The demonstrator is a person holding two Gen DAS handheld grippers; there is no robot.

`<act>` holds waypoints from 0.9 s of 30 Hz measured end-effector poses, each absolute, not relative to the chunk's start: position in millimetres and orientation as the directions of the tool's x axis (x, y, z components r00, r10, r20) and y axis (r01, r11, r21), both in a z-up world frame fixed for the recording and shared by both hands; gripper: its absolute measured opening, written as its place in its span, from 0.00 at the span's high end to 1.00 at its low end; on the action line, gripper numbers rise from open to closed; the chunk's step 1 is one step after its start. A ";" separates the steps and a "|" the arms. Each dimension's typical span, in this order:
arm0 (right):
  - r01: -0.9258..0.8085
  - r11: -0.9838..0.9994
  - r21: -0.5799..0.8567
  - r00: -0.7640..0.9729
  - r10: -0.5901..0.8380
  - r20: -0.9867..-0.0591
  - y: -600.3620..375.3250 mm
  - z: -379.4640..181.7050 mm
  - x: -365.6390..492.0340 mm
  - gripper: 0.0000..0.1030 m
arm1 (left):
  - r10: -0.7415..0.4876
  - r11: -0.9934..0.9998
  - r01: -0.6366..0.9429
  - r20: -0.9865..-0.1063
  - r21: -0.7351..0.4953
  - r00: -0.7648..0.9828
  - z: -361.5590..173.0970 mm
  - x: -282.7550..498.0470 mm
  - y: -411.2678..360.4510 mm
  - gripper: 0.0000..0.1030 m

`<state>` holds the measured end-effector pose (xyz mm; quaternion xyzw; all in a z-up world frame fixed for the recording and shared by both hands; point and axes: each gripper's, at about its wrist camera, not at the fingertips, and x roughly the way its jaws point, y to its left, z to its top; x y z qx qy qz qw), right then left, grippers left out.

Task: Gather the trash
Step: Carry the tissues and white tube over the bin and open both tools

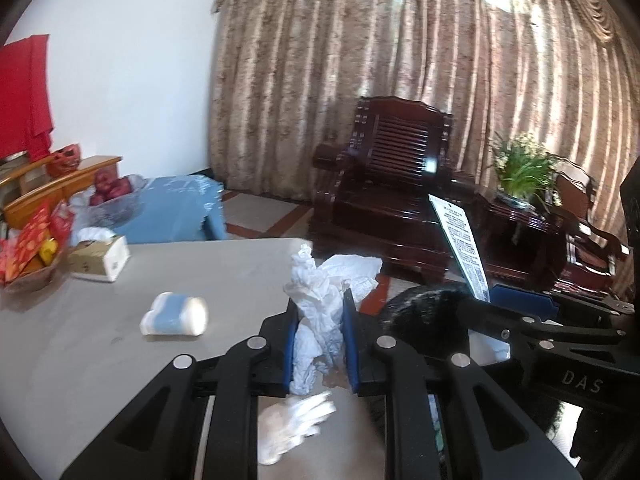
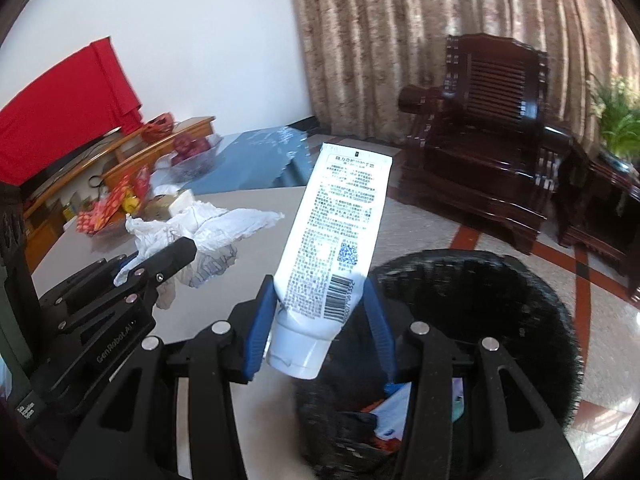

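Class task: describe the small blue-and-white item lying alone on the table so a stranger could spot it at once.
Start at the grey table. Between the tissue box and the crumpled tissue in the left tool lies the crushed cup, on its side. Only it carries a blue band.

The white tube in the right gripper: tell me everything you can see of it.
The white tube is a soft plastic squeeze tube, flat crimped end up, wide white cap at the bottom. Its facing side bears dense small black print, a blue QR code and a barcode. It stands nearly upright, leaning slightly right. The right gripper has its blue jaws clamped on the lower body just above the cap. It hangs in the air, near the rim of the black bin, touching nothing else.
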<state>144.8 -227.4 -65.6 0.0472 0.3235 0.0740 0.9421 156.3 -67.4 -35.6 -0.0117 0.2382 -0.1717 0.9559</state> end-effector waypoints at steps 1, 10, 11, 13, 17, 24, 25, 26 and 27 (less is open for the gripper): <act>-0.098 0.986 0.137 0.781 0.161 -0.603 -232.9 -66.3 142.7 0.58 | -0.343 0.937 0.333 -0.449 -0.104 0.825 -35.9 156.0 -73.4 0.81; 0.038 0.988 0.148 0.749 0.070 -0.659 -297.2 -97.2 135.7 0.85 | -0.454 0.881 0.457 -0.482 -0.119 0.749 -56.1 168.8 -147.1 0.79; 0.057 0.987 0.153 0.747 0.059 -0.662 -303.7 -100.8 134.0 0.84 | -0.462 0.876 0.464 -0.494 -0.129 0.736 -61.5 171.9 -155.4 0.77; 0.097 0.982 0.159 0.744 0.035 -0.667 -316.0 -108.4 128.3 0.76 | -0.475 0.867 0.481 -0.509 -0.130 0.718 -68.9 175.3 -166.9 0.64; 0.152 0.975 0.163 0.737 -0.002 -0.676 -332.7 -119.7 120.9 0.62 | -0.503 0.841 0.528 -0.536 -0.121 0.678 -81.9 178.4 -188.0 0.57; 0.215 0.962 0.169 0.729 -0.043 -0.683 -354.4 -131.9 114.5 0.33 | -0.511 0.830 0.546 -0.539 -0.110 0.669 -84.9 176.5 -196.6 0.38; 0.217 0.961 0.169 0.730 -0.045 -0.682 -355.7 -132.8 114.0 0.30 | -0.505 0.836 0.537 -0.535 -0.110 0.677 -83.1 177.5 -192.1 0.34; 0.216 0.962 0.168 0.731 -0.046 -0.681 -354.8 -132.4 113.7 0.26 | -0.497 0.843 0.526 -0.531 -0.110 0.686 -81.5 178.8 -186.7 0.33; 0.215 0.963 0.163 0.734 -0.049 -0.677 -352.4 -132.3 113.4 0.22 | -0.485 0.853 0.510 -0.527 -0.111 0.698 -79.8 179.6 -178.0 0.31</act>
